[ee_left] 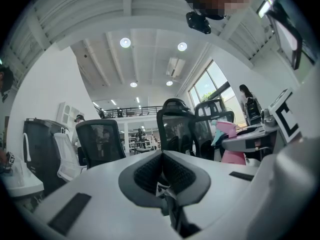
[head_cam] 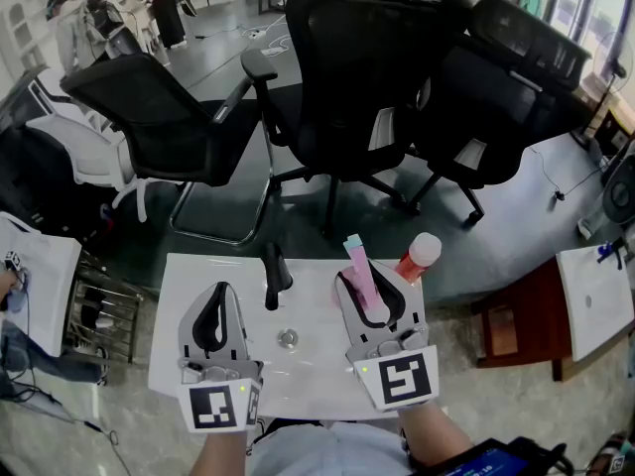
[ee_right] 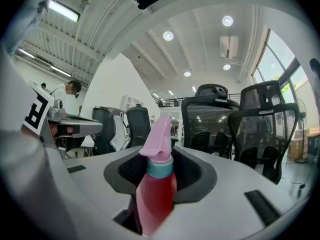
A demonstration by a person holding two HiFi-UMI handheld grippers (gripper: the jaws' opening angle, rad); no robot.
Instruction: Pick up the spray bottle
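Observation:
The spray bottle (head_cam: 359, 274) has a pink trigger head, a teal collar and a red body (ee_right: 156, 189). It stands upright between the jaws of my right gripper (head_cam: 372, 278), which is shut on it over the right part of the small white table (head_cam: 189, 276). In the right gripper view the bottle fills the gap of the right gripper (ee_right: 160, 156), with the dark pads on both its sides. My left gripper (head_cam: 213, 296) hovers over the table's left part, shut and empty; its pads meet in the left gripper view (ee_left: 161, 156). The pink head (ee_left: 227, 131) also shows there at the right.
A red bottle with a white cap (head_cam: 418, 255) stands at the table's far right edge. A black upright fixture (head_cam: 275, 278) and a small round metal piece (head_cam: 288, 338) sit mid-table. Black office chairs (head_cam: 347, 77) crowd the floor beyond. A brown stool (head_cam: 516, 325) stands to the right.

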